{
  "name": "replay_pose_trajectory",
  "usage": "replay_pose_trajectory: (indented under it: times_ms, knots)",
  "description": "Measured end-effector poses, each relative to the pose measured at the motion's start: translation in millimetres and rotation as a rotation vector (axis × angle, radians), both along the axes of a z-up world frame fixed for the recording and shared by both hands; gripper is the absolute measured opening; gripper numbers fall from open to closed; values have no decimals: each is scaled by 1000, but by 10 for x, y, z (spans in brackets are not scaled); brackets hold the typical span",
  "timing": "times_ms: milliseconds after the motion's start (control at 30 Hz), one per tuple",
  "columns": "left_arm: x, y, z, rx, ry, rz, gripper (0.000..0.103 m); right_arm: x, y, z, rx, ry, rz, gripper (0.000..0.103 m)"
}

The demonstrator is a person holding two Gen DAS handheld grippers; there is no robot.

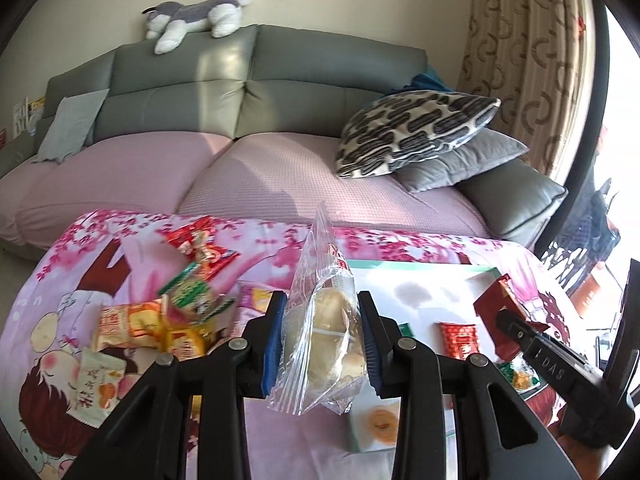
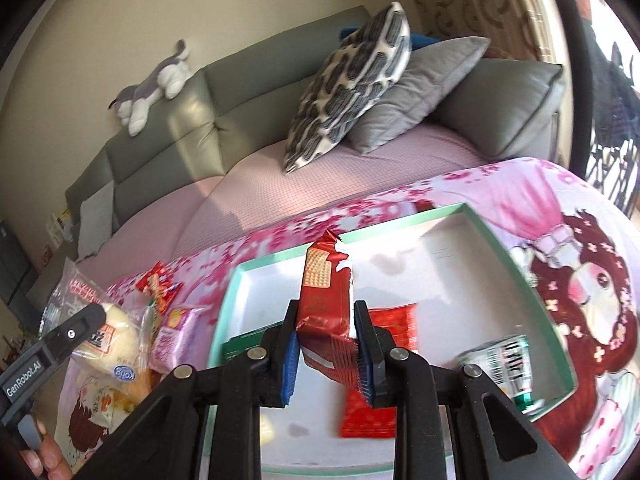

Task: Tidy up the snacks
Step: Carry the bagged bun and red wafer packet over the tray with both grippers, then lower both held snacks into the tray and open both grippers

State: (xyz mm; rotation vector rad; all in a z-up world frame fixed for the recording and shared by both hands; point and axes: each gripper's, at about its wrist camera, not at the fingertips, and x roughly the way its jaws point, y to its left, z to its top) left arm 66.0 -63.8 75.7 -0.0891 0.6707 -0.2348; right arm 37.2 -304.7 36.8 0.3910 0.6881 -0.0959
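Now left claw (image 1: 322, 346) pinches bun bag (image 1: 320, 336); right claw (image 2: 326, 350) pinches red packet (image 2: 326, 320).

"GenRobot.AI" on left gripper (image 2: 86, 322); "DAS" on right gripper (image 1: 506, 320).

A plush dog (image 1: 198, 14) lies atop the grey sofa (image 1: 256, 80), patterned cushion (image 1: 412, 132) apparently leaning.

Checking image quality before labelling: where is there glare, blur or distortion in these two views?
Left wrist view: window blown out white, snack pile motion-blurred, sofa bent by the fisheye. Right wrist view: glare on the tray, blurred cloth.
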Motion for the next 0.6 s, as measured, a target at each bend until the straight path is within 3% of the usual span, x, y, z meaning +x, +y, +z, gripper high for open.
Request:
replay_pose_trajectory:
  times_ms: [333,600]
  knots:
    - [-21,-479,-9,-11,-13,-118,36,-181,-547,54,-8,-13,-127,26]
    - [-41,-880,-51,-1,-16,-216,36,-235,-730,54,-9,-25,-163,26]
